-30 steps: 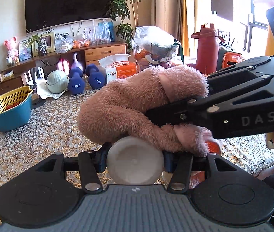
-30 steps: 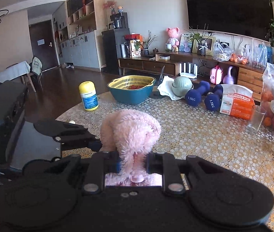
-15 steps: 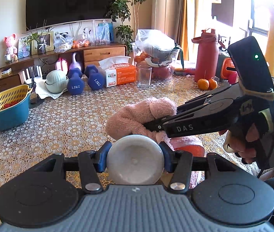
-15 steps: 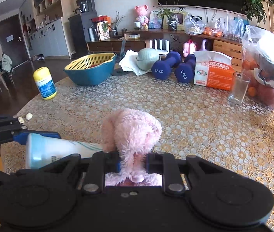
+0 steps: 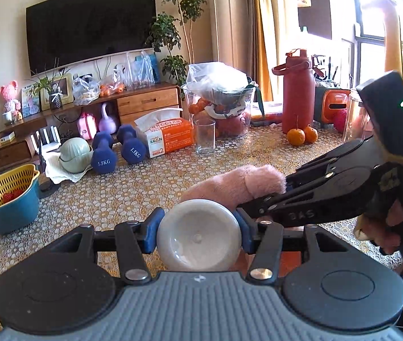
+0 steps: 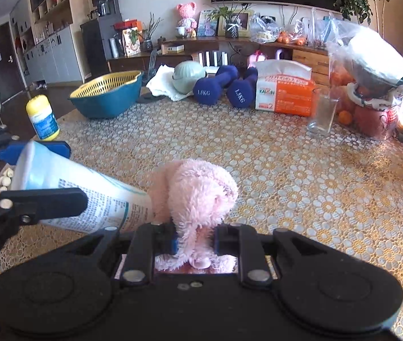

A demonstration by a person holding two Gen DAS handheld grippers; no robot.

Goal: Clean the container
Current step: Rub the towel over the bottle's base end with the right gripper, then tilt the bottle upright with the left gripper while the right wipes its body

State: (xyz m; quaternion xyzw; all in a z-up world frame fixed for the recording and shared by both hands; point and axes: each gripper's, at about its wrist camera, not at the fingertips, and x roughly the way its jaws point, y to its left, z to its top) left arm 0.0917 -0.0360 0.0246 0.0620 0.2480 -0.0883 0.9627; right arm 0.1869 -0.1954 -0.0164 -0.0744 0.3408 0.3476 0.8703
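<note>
- White plastic container with blue printed label (image 6: 87, 196): one. Held off the counter, tilted, its long axis running from the wide base at upper left of the right wrist view down to the narrow end beside the cloth. In the left wrist view only its round, dished white base (image 5: 198, 240) faces the camera.
- Left gripper (image 5: 198, 234): clenched on the container near its base, blue pads on either side of the body.
- Fluffy pink cloth (image 6: 201, 196): one, bunched. It touches the container's narrow end, on the side away from the left gripper.
- Right gripper (image 6: 194, 240): clamped on the cloth's lower fold; nothing else between the jaws.
- Key relation: container lies left of the right gripper, axis pointing towards the cloth. Judgement: the wipe would run along that axis, with the right hand the nearer to the unwiped body.
- Counter with gold-and-white lace-pattern cover (image 6: 286, 176): beneath both, not touching the container.
- Counted on the counter: two blue dumbbells (image 6: 215, 88); one clear drinking glass (image 6: 322, 113); one orange tissue box (image 6: 283, 92); one teal bowl with yellow strainer (image 6: 107, 95).
</note>
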